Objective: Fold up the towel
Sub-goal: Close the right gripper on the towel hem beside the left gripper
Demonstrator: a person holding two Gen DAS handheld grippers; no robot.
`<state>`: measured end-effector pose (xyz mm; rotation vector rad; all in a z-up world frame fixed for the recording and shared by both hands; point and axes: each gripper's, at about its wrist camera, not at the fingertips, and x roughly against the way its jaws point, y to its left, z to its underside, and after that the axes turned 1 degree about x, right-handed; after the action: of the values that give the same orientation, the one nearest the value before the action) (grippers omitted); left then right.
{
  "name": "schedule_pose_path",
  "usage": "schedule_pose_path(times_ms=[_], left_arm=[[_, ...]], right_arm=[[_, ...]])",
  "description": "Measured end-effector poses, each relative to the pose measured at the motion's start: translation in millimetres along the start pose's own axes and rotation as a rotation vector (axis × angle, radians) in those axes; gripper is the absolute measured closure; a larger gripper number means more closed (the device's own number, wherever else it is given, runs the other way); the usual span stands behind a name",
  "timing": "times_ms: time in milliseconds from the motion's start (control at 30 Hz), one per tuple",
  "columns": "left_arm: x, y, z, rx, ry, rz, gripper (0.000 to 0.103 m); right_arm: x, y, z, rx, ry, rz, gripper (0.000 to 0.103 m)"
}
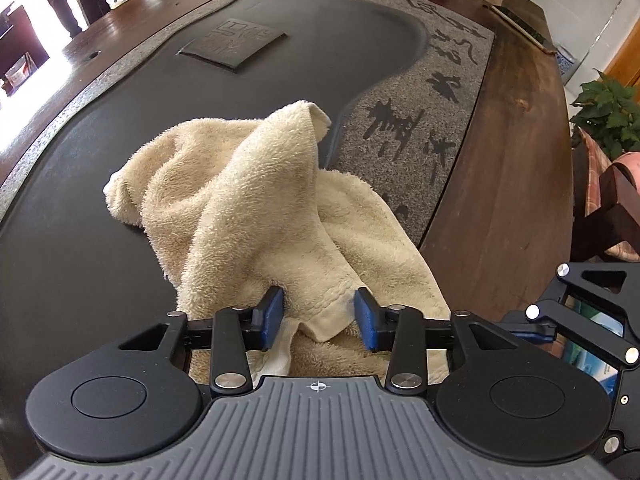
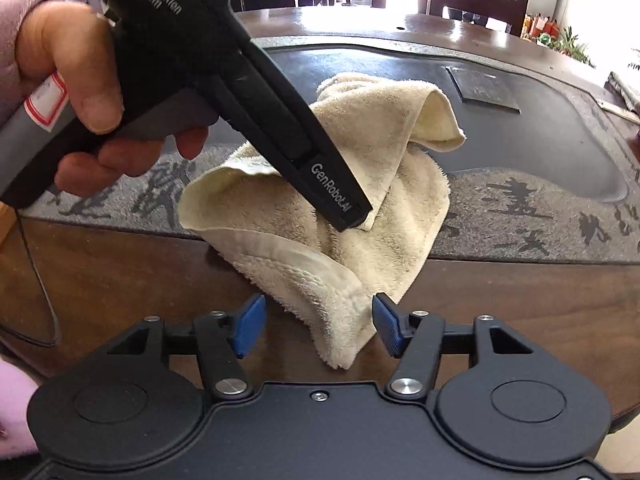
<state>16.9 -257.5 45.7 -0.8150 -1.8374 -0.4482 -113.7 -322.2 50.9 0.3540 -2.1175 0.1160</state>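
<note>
Towel (image 1: 256, 200), cream terry, is seen crumpled in a loose heap at the near edge of a dark stone tray (image 1: 120, 160), part of it spilling over the tray's grey speckled border (image 1: 404, 128) onto the brown wooden table (image 1: 500, 184).

Left gripper (image 1: 319, 318) is pointed steeply down into the heap. Its blue pads (image 1: 272, 316) stand apart, with a hemmed fold of towel between them; the left pad is pressed into the pile, the right pad is just at the cloth. A firm clamp is not shown.

Right gripper (image 2: 319, 326) is held at the table's near edge, jaws well apart, the towel's hanging corner lying between the pads (image 2: 250, 326) without being touched by either.

In the right wrist view the left tool is seen gripped by a hand (image 2: 68, 92) in a pink sleeve (image 2: 24, 12). Printed on its black body: "GenRobot.AI" and "Data Acquisition System". A red-bordered white label on the handle is not legible.

Large dark brush characters are set into the grey border, unread. A square seal plate (image 1: 232, 46) with relief characters is set toward the tray's far side.
</note>
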Motion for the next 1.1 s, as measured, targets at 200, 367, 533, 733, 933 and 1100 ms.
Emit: schedule_pose_path(times_ms=[200,367,533,733,933,1100], left_arm=[[0.1,4.0,0.2,0.025,-0.004,0.007,0.074],[-0.4,6.6,-0.1,0.037,-0.007,0.009,0.074],[0.0,4.3,0.3,0.032,-0.003,0.012,0.074],[0.0,3.9,0.7,0.03,-0.004,0.009,0.074],[0.4,6.3,0.2,0.037,-0.004,0.015,0.074],[0.9,7.0,1.3,0.039,-0.01,0.014,0.078]], right_arm=[[-2.0,8.2,1.5,0.029,-0.022,0.044,0.031],[3.2,14.5,0.7,0.063,-0.063,0.068,0.031],[3.2,12.3,-2.4,0.036,-0.092,0.039,0.031],[0.6,14.3,-5.6,0.007,-0.055,0.033,0.031],[-4.0,13.9,-6.3,-0.022,-0.037,0.038,0.052],[-6.9,11.9,-4.1,-0.023,-0.018,0.058,0.071]])
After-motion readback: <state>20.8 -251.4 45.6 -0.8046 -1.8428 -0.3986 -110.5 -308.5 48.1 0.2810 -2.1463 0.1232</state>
